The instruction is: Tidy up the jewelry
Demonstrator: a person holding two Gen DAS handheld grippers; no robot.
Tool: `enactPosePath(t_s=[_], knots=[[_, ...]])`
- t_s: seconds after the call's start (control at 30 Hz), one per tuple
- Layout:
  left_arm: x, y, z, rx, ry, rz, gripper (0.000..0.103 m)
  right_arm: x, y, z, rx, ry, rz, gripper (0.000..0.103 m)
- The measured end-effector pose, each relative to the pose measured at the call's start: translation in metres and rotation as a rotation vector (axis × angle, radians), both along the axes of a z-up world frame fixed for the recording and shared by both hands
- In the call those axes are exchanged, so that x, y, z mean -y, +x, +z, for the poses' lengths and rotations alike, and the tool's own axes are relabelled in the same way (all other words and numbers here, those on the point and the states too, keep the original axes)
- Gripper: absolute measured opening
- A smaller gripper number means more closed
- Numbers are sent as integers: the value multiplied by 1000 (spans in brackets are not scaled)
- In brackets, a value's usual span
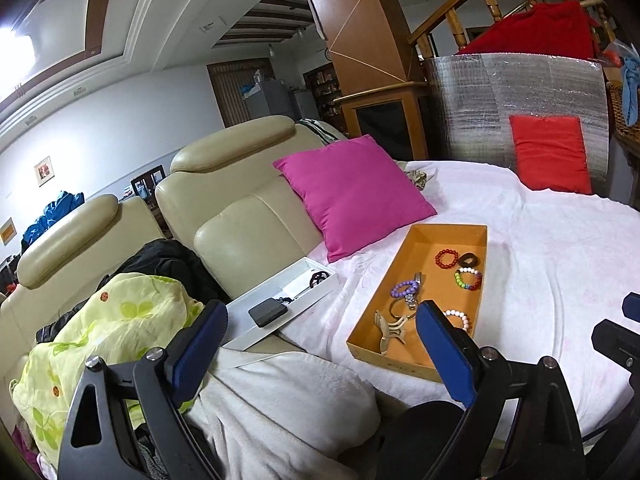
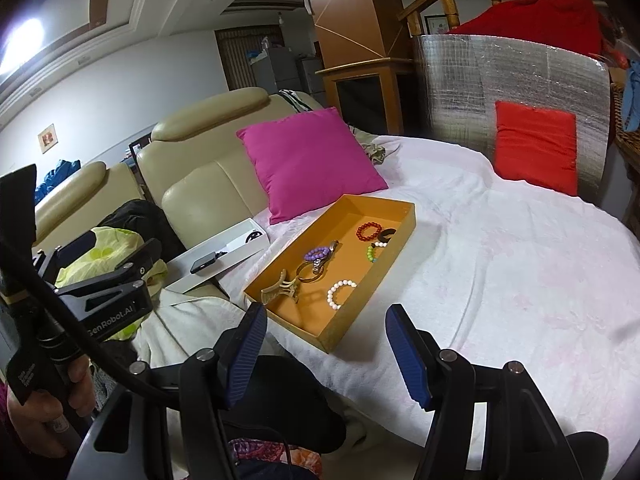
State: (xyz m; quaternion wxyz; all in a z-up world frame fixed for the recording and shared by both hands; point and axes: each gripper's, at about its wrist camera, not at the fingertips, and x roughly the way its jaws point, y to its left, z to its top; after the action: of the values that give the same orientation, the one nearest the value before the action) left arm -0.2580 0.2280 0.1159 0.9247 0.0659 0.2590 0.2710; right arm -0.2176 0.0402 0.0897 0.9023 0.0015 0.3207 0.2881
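I am holding my left gripper [image 1: 320, 344] and right gripper [image 2: 328, 344] spread and empty above the white bedcover [image 2: 520, 264], the orange tray [image 2: 404, 232] lying at twelve o'clock, carrying red bracelet [image 2: 368, 231], purple bracelet [image 2: 315, 254], white bracelet [image 2: 340, 294].

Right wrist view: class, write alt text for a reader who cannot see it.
An orange tray on a white bedspread holds beaded bracelets, red, purple and white, plus a beige hair claw. The open right gripper hangs empty just short of it. A magenta cushion lies behind.
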Motion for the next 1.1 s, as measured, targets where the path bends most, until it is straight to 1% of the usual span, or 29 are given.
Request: enactPosePath(t_s=[0.17,0.4,1.1], knots=[[-4,-1,0,3,-7,6,95,-3,-2,0,7,-10,-3,66],[-6,-1,0,3,-11,12,95,-4,2,-2,-5,-8,-11,66],[-5,-3,-1,4,-16,8,95,-2,3,-3,-7,-2,-15,66]])
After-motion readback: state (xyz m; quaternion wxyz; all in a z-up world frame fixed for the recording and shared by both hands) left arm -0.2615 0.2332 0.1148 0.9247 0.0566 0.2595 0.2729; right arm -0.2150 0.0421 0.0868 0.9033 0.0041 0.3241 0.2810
